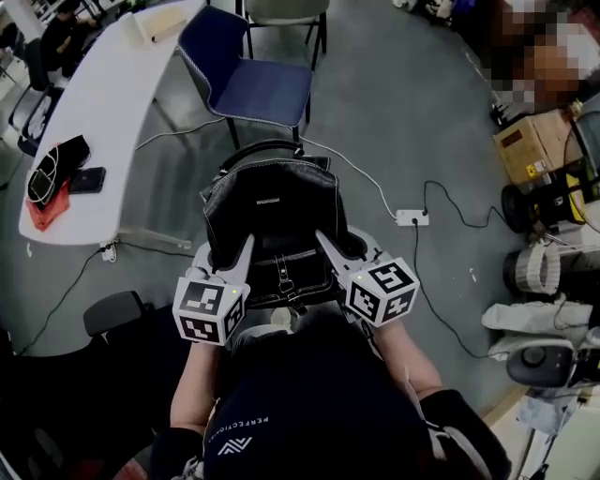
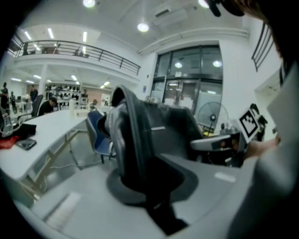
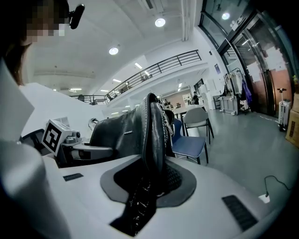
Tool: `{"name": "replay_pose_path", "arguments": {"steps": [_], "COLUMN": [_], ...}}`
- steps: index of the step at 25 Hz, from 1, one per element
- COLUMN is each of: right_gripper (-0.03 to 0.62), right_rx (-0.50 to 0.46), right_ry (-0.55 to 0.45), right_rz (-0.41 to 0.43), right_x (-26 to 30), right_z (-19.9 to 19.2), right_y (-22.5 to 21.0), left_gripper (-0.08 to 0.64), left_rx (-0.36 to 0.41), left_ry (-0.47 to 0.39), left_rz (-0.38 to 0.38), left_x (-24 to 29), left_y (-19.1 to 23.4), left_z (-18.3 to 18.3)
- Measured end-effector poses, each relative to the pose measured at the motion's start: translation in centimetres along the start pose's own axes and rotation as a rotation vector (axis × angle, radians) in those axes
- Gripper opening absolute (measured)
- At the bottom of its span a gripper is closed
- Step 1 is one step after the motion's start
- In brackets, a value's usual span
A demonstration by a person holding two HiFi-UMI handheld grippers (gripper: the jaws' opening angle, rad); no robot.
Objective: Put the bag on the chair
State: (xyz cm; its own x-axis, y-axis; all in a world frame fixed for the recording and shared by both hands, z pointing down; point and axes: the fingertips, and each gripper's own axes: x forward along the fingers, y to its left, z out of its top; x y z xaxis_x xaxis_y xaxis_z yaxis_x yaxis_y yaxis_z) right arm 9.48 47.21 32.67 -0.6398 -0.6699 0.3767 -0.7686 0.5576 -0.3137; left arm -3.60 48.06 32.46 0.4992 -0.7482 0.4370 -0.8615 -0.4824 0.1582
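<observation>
A black leather bag (image 1: 274, 220) hangs in the air between my two grippers, off the floor. My left gripper (image 1: 246, 251) is shut on the bag's left edge (image 2: 135, 154), and my right gripper (image 1: 325, 246) is shut on its right edge (image 3: 154, 140). The blue chair (image 1: 248, 75) stands just beyond the bag, its seat (image 1: 264, 91) bare; it also shows behind the bag as the chair (image 2: 97, 133) in the left gripper view and the chair (image 3: 189, 142) in the right gripper view. A person's arms reach up to both grippers from below.
A white table (image 1: 103, 112) runs along the left, with a phone (image 1: 86, 179) and dark and red items (image 1: 52, 178) on it. A cable and power strip (image 1: 411, 217) lie on the floor to the right. Boxes and gear (image 1: 539, 187) crowd the right side. A second chair (image 1: 286, 14) stands farther back.
</observation>
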Motion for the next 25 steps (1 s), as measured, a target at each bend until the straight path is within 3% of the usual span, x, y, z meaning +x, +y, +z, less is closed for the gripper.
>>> {"name": "replay_pose_path", "arguments": {"steps": [11,25], "right_gripper": [0.077,0.077], "right_rx": [-0.024,-0.045], "right_ry": [0.033,0.084], "right_rz": [0.103,0.17], "right_x": [7.6,13.7], "right_z": [5.1,9.6], "right_y": [-8.9,-18.2], "left_gripper": [0.054,0.054], "left_rx": [-0.045,-0.099], "left_ry": [-0.005,-0.002], "left_rz": [0.108,0.176], "left_x": [9.7,19.9], "left_y": [3.6,5.9], "left_z": [4.3,8.2]}}
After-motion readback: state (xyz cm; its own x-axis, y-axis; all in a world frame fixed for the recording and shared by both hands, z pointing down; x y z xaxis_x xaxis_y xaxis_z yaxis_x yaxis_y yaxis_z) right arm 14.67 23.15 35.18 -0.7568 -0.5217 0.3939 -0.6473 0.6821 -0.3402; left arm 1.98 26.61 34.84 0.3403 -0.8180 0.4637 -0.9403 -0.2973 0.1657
